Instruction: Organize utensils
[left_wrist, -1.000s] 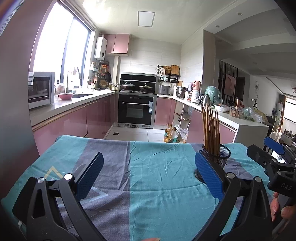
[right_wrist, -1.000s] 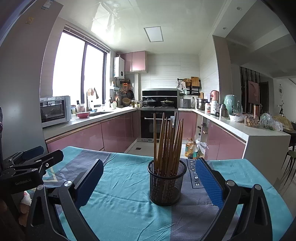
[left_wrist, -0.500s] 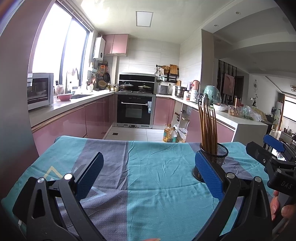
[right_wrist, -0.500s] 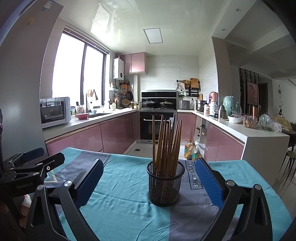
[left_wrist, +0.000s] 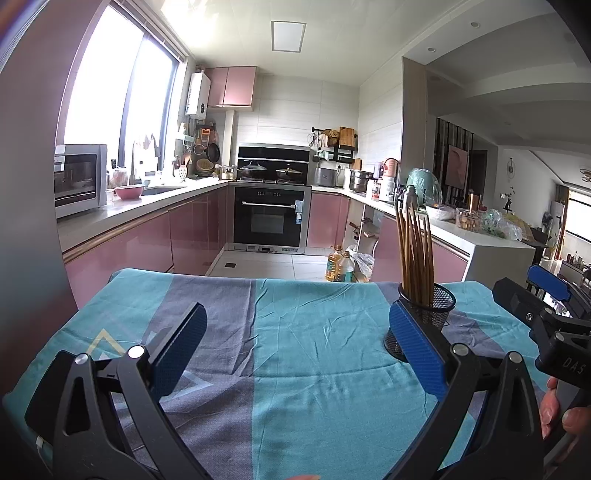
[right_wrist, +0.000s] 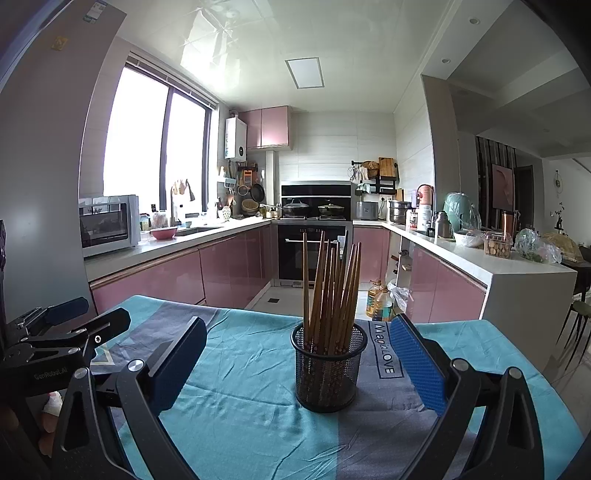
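Observation:
A black mesh holder (right_wrist: 326, 365) stands upright on the teal and grey tablecloth (right_wrist: 240, 369), filled with several brown wooden chopsticks (right_wrist: 330, 291). My right gripper (right_wrist: 295, 354) is open and empty, its blue pads on either side of the holder and a little short of it. My left gripper (left_wrist: 295, 343) is open and empty over the cloth; the holder (left_wrist: 430, 306) sits behind its right pad, with the chopsticks (left_wrist: 413, 251) sticking up. The right gripper also shows at the right edge of the left wrist view (left_wrist: 546, 302).
The table's far edge (left_wrist: 258, 277) drops to the kitchen floor. Beyond are pink cabinets (right_wrist: 177, 277), an oven (left_wrist: 269, 221), oil bottles (right_wrist: 378, 301) on the floor and a white counter (right_wrist: 517, 266) at right. The left gripper body (right_wrist: 55, 339) is at the left of the right wrist view.
Both views have tilted slightly downward and shifted; the holder appears a little lower and more to the left in the left wrist view. Both grippers stay open and empty.

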